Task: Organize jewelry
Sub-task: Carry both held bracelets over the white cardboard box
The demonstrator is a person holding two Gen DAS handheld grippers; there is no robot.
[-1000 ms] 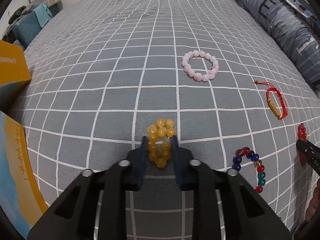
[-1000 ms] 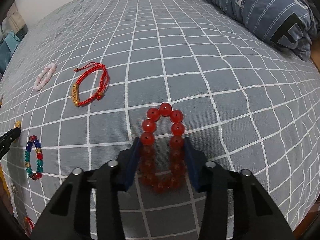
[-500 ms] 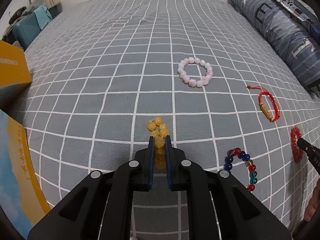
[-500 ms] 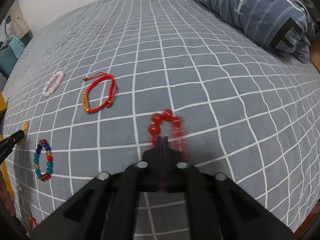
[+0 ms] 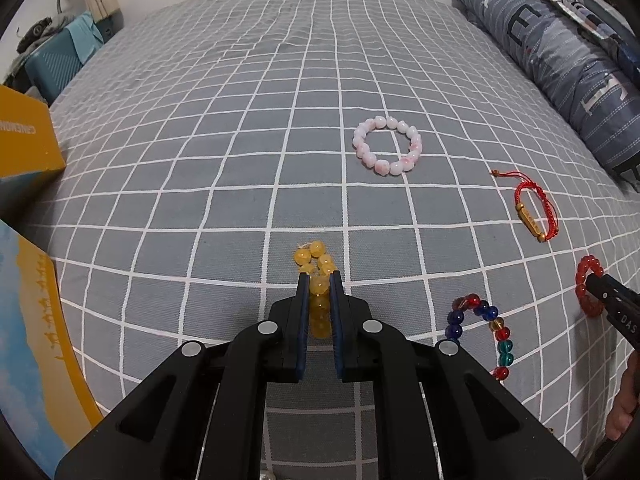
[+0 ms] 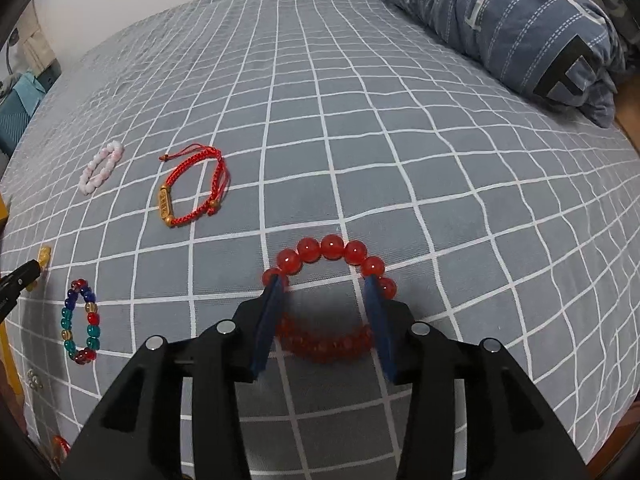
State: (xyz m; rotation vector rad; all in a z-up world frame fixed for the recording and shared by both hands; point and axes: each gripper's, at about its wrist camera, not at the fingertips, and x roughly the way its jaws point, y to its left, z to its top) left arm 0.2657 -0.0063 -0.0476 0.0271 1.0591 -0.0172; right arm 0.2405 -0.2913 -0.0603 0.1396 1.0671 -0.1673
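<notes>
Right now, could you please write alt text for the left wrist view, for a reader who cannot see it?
The left gripper is shut on a yellow bead bracelet lying on a grey checked bedspread. A pink bead bracelet lies farther away, and a multicoloured one to the right.

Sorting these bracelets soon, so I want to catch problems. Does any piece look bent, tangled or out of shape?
The yellow bead bracelet is squashed flat, its beads bunched between the fingers of the left gripper. The other bracelets lie as open loops.

Left claw (image 5: pixel 319 280) pinched, right claw (image 6: pixel 326 285) spread.
</notes>
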